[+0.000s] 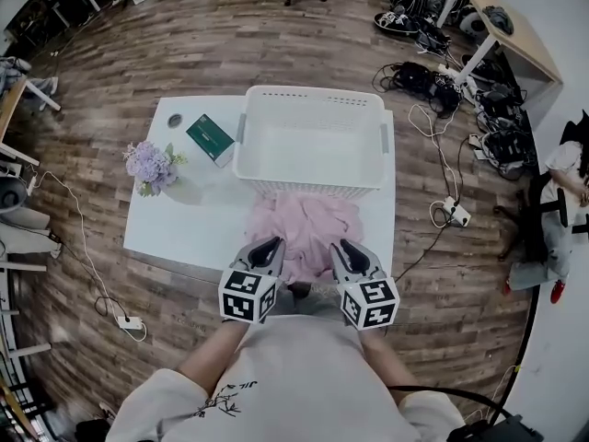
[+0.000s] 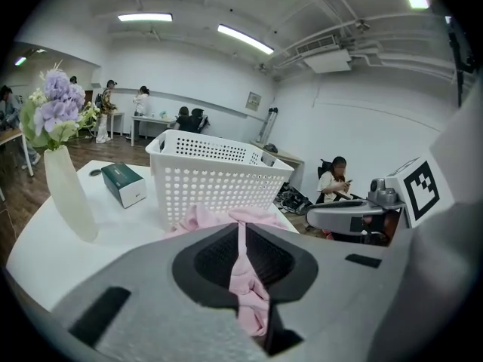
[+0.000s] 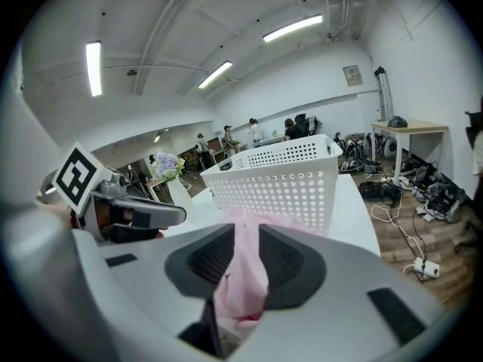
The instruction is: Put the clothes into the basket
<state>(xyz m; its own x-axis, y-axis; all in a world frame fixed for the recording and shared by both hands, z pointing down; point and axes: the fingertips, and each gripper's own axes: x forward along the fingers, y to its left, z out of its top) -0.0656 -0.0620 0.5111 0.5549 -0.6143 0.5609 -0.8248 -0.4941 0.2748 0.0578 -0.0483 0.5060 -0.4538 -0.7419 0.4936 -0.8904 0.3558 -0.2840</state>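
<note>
Wood floor (image 1: 184,53) all round, white table (image 1: 175,228) in the middle, white basket (image 1: 311,184) parked at its far edge. Pink cloth (image 1: 308,228) heaped on the table, touching the basket's near wall, not inside yet. Left gripper (image 1: 269,244) and right gripper (image 1: 342,247) side by side, both pinched tight on its near edge.

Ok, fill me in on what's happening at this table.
A person holds a gripper in each hand. The left gripper and right gripper are both shut on the near edge of a pink garment that lies on the white table, just in front of the white laundry basket. The basket is empty.
</note>
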